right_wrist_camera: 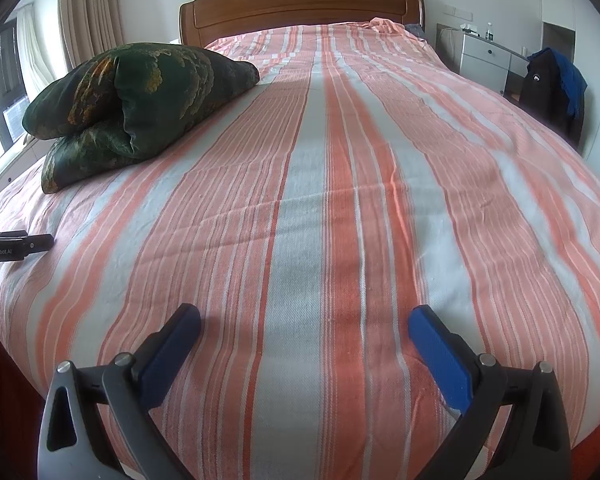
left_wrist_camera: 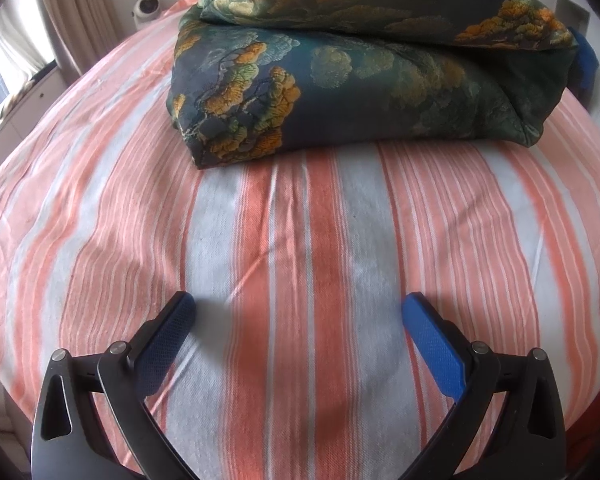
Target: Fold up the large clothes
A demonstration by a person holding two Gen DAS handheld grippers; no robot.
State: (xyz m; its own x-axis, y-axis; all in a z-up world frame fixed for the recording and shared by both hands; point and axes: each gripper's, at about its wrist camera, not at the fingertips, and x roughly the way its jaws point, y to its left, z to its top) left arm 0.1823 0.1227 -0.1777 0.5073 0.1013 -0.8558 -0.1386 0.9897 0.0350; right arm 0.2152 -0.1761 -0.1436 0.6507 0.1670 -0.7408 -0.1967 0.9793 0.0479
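Folded quilt (left_wrist_camera: pixel 364 68) on bed (left_wrist_camera: pixel 300 240), well beyond spread left tongs (left_wrist_camera: pixel 298 312).

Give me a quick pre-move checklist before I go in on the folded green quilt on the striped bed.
1. Left gripper open and empty: ok.
2. Right gripper open and empty: ok.
3. Green floral quilt lies ahead of the left gripper, untouched: ok.
4. Quilt already doubled into stacked layers: ok; whether its edges line up: cannot tell.
5. Striped bedsheet between right gripper and quilt bare: ok.
6. The two grippers apart, left one seen at the right view's edge: ok.
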